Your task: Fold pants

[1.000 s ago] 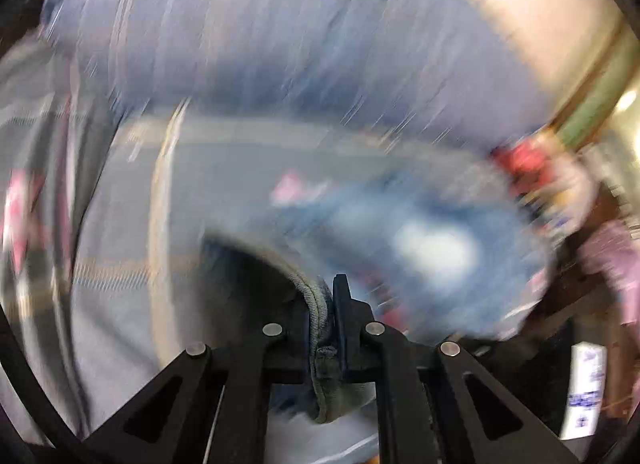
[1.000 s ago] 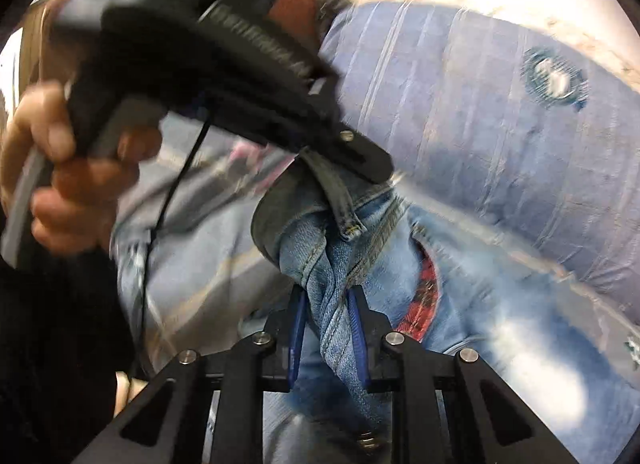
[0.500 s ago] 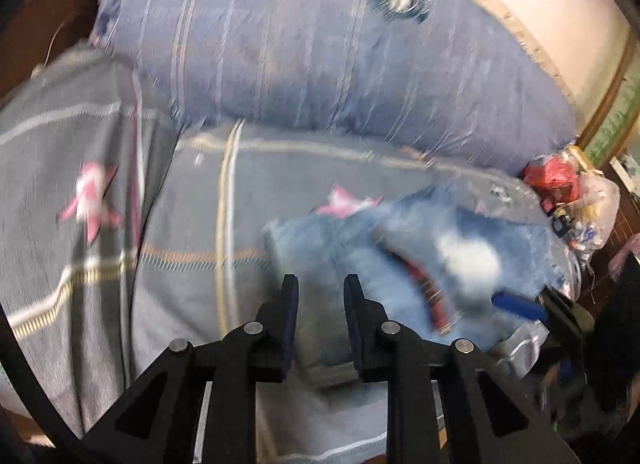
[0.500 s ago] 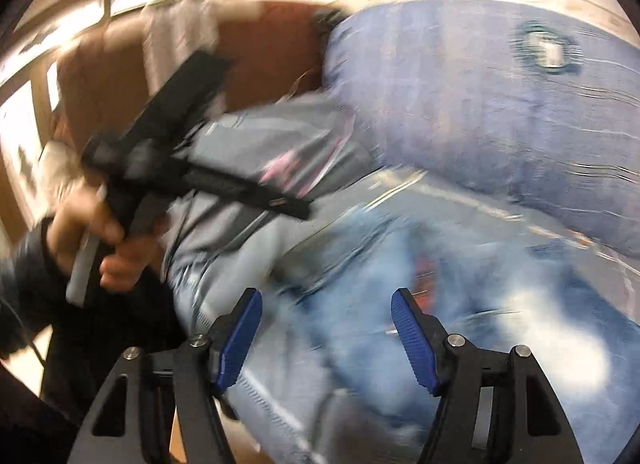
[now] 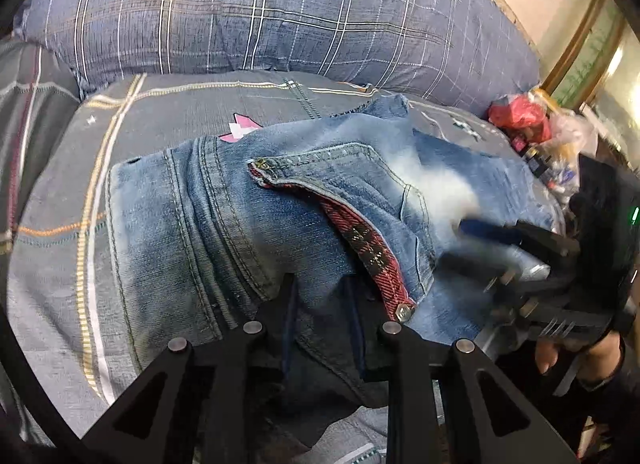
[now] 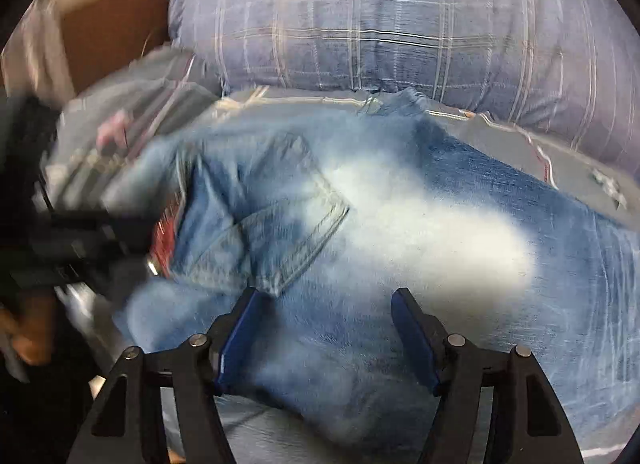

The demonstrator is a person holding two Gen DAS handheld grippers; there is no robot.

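Observation:
Faded blue jeans (image 5: 240, 215) lie bunched on the grey checked bedcover (image 5: 180, 103), back pocket up, with a red plaid lining (image 5: 360, 236) showing at a seam. My left gripper (image 5: 318, 284) hovers low over the waist end. Its jaws stand a little apart; denim shows in the gap, and the pads are not pressing on it. My right gripper (image 6: 326, 296) stands wide open over the pale worn patch of the jeans (image 6: 400, 223), its blue pads (image 6: 240, 328) clear of the cloth. Each gripper shows blurred in the other's view, the right (image 5: 480, 232) and the left (image 6: 80, 236).
A big blue checked pillow (image 5: 280, 11) lies along the far side of the bed. A red bag and small clutter (image 5: 520, 115) sit at the right corner. A hand (image 5: 560, 356) holds the right gripper's handle.
Both grippers let go of the waistband they were pinching and opened, the right one wide. The jeans dropped onto the bedcover. Both hands moved across, the right one rolling.

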